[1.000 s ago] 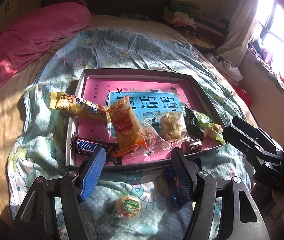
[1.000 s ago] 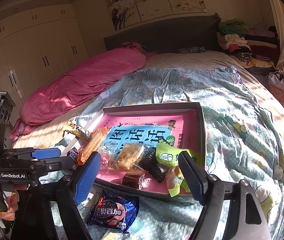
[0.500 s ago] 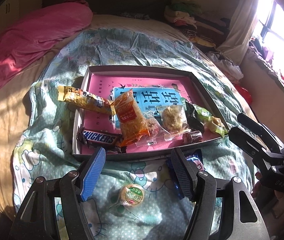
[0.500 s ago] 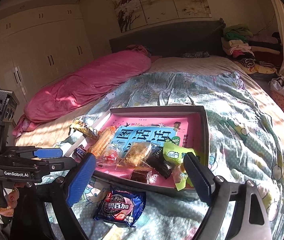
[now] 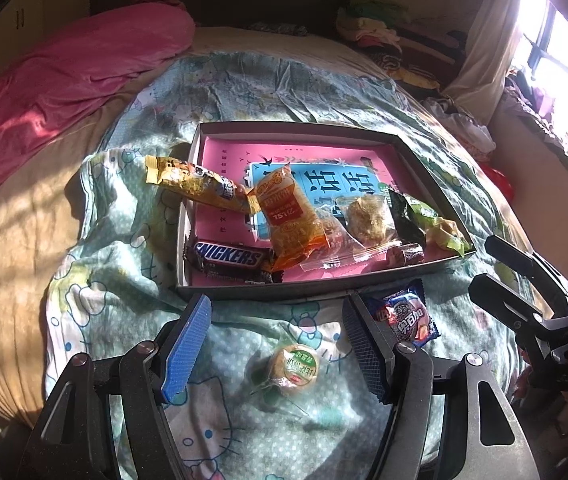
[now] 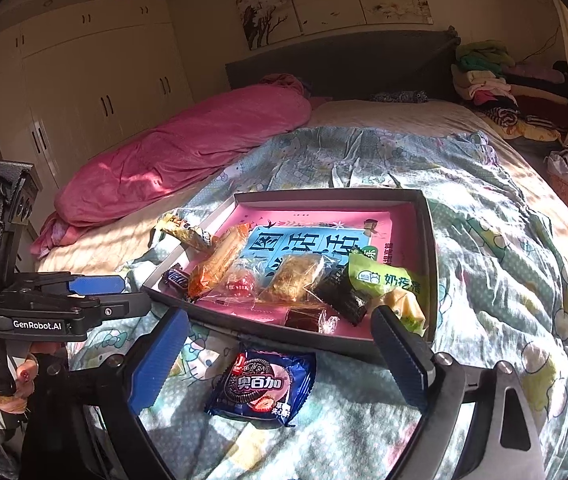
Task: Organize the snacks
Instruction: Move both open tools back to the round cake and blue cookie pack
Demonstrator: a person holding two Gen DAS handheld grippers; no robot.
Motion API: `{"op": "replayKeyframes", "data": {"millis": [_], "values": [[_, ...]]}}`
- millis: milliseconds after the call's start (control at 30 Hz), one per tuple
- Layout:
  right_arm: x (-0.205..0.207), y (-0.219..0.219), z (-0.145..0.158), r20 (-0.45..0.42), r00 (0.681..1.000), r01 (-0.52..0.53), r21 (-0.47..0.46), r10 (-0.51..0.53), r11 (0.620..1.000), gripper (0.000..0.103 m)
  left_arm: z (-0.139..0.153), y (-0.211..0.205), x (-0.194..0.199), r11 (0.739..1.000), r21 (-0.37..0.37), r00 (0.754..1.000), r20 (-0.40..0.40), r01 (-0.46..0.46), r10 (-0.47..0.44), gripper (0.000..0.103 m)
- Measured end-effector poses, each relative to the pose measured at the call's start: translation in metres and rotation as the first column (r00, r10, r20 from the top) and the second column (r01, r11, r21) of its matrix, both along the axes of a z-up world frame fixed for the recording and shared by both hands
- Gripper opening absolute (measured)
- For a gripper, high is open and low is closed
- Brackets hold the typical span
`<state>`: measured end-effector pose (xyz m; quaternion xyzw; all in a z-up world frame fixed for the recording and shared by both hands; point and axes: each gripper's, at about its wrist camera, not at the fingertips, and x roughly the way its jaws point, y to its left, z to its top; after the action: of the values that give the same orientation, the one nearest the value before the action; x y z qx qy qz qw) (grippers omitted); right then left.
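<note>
Nearest the right gripper [image 6: 280, 360], lying flat on the quilt [image 6: 503, 280] just short of the box [image 6: 429, 240]: the cookie pack [image 6: 262, 386]. Gaping wide, having just been opening further, gripping nothing, pack below and between the pads. Coming down square over the pack's middle, pinching across its short sides, probably crinkly and slippery. Hovering open and empty beside it, the left gripper [image 5: 276, 344] over the round cake [image 5: 293, 366]. Lifting clear over the box wall, placing among the snacks already inside.

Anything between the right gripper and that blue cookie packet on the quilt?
Nothing visible. The blue cookie packet lies flat on the quilt, just ahead of the open right gripper, outside the box.
</note>
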<state>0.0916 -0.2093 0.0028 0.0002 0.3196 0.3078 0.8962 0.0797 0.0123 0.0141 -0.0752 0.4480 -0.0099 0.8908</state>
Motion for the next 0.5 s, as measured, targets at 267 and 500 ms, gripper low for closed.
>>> {"op": "replayKeyframes", "data": {"millis": [267, 500], "values": [[-0.004, 0.002, -0.009, -0.046, 0.999, 0.010, -0.019, -0.011, 1.000, 0.093, -0.003, -0.001, -0.008, 0.999, 0.040, 1.000, -0.006, 0.001, -0.001, 0.070], [-0.004, 0.002, -0.015, -0.075, 0.997, 0.024, -0.020, -0.025, 1.000, 0.093, -0.006, -0.001, -0.011, 0.999, 0.054, 1.000, -0.020, -0.002, 0.003, 0.070]]}}
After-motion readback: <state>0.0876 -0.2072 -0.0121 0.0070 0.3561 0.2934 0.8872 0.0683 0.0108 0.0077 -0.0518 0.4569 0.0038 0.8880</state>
